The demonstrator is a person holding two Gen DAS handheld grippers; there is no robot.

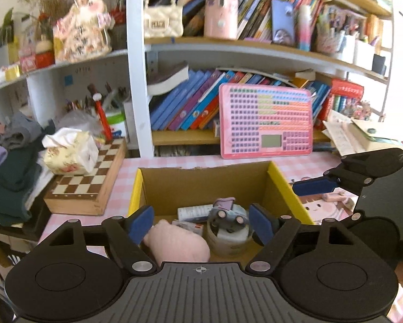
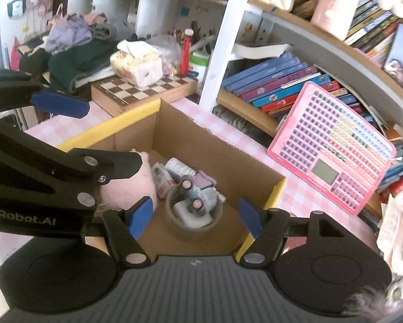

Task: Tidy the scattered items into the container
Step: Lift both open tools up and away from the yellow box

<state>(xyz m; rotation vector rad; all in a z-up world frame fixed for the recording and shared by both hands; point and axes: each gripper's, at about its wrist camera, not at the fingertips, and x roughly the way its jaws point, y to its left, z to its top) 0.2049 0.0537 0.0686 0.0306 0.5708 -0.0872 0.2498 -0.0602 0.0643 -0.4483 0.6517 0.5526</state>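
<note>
While crammed bookshelves (image 1: 228,102) are seen behind the pink checked tabletop (image 1: 120,177), an open cardboard box with yellow edges (image 1: 278,180) is set on it, holding a pink plush toy (image 1: 180,245), a toy car (image 1: 228,215) and a tape roll (image 1: 228,245). Both the left gripper (image 1: 201,223) and the right gripper (image 2: 193,215) are held spread wide above the box, with nothing gripped or touched.

both views are bright with daylight. in the left wrist view a blown-out white patch fills the right edge past the shelf (image 1: 228,44); in the right wrist view the glare sits at the far left. fisheye bending curves the shelf boards and post, and dark corners ring each picture. upper shelves look soft and slightly smeared. the box (image 2: 258,158) interior lies in mild shadow.
</note>
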